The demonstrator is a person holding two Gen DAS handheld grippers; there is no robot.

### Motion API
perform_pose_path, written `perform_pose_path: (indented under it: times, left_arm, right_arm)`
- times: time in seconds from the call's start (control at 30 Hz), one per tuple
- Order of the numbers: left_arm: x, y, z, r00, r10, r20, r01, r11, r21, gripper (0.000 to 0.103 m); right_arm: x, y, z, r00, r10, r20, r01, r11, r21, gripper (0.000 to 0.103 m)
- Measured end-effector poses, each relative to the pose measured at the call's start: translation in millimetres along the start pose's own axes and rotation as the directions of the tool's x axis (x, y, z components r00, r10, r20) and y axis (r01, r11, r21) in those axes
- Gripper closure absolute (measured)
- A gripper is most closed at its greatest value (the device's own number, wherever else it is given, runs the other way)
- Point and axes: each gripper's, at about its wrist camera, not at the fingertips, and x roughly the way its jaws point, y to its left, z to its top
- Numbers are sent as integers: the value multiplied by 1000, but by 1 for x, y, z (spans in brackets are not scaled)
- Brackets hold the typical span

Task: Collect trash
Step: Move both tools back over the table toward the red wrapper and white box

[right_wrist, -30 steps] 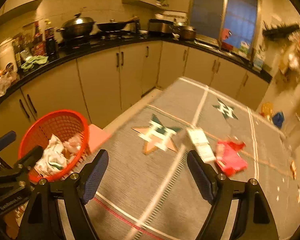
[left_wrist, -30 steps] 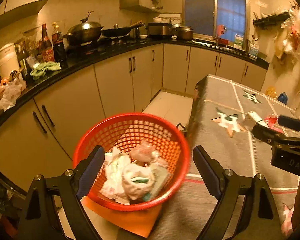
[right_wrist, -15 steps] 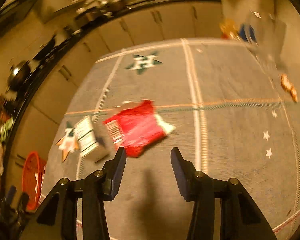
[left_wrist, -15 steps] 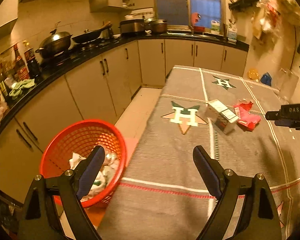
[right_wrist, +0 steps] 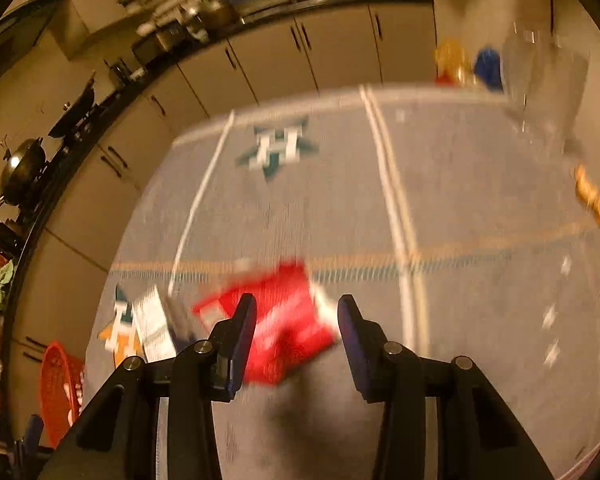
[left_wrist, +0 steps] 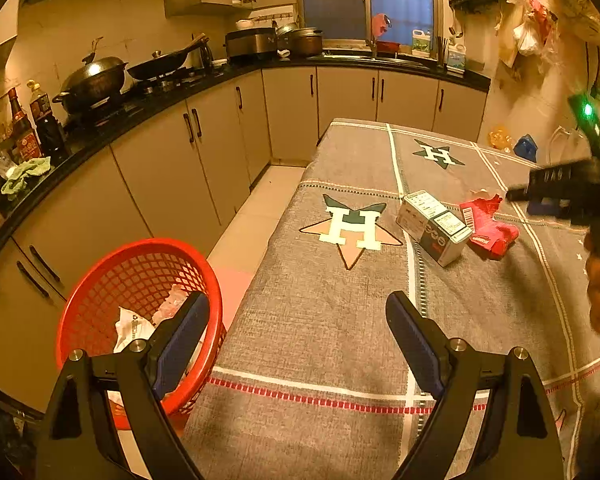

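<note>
Right gripper (right_wrist: 296,320), fingers apart, hangs over the red snack wrapper (right_wrist: 276,324) on the tablecloth (left_wrist: 328,320), just beside a small carton (left_wrist: 432,224). Left gripper (left_wrist: 296,328) empty, fingers apart, near the red basket (left_wrist: 100,280). Risk: thin wrapper slips, or fingers snag the cloth.

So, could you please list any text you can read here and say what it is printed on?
"H": star motif on the tablecloth.
"H": second star, farther along.
Box: printed labels, too small to read.
Red wrapper: print and barcode, illegible.
Bottle label on the counter: unreadable.
</note>
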Motion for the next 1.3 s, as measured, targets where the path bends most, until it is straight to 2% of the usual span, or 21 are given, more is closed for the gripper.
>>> perform_pose_path:
  times: [0.1, 0.27, 0.4, 0.63, 0.7, 0.77, 0.8, 0.9, 1.0, 1.1, 1.17, 1.2, 1.3]
  left_arm:
    - [7, 0, 2, 999, -31, -26, 31, 999, -14, 14]
    - [12, -8, 3, 998, -51, -39, 51, 999, -4, 14]
    - [15, -15, 3, 997, -57, -43, 57, 998, 12, 14]
    - [20, -16, 3, 997, -61, -49, 62, 998, 12, 14]
    - [21, -17, 3, 997, -65, -49, 65, 998, 12, 14]
    - [20, -18, 2, 996, -67, -51, 68, 998, 9, 14]
    - [19, -18, 2, 996, -68, -50, 69, 998, 9, 14]
    - [18, -19, 0, 996, -69, -48, 69, 998, 10, 14]
    - [16, -20, 0, 996, -73, -51, 74, 997, 6, 14]
    - [13, -21, -1, 997, -70, -43, 70, 997, 15, 14]
    - [11, -20, 0, 997, -67, -40, 67, 998, 10, 14]
    - [11, -19, 1, 997, -68, -41, 69, 998, 5, 14]
    - [10, -19, 1, 997, -71, -40, 71, 997, 0, 14]
  right_arm:
    - [17, 2, 20, 995, 87, -44, -90, 992, -89, 56]
    - [45, -10, 39, 974, 214, -78, -220, 972, -78, 56]
    - [62, -6, 41, 963, 238, -125, -251, 963, -98, 56]
    - [41, 0, 8, 937, 270, -222, -312, 932, -184, 55]
    - [29, 5, -8, 935, 260, -242, -317, 918, -238, 52]
    - [17, 9, -22, 931, 258, -258, -329, 899, -290, 42]
    - [10, 11, -30, 929, 255, -267, -334, 888, -316, 41]
    - [-7, 9, -43, 930, 271, -251, -346, 876, -337, 35]
    - [-22, 11, -57, 944, 248, -218, -317, 867, -385, 32]
    - [-36, 9, -72, 955, 226, -192, -286, 877, -387, 23]
    - [-39, 10, -83, 975, 142, -171, -196, 912, -360, 21]
    - [-39, 8, -87, 978, 116, -172, -169, 928, -332, 21]
    - [-37, -6, -91, 981, 94, -172, -127, 973, -192, 22]
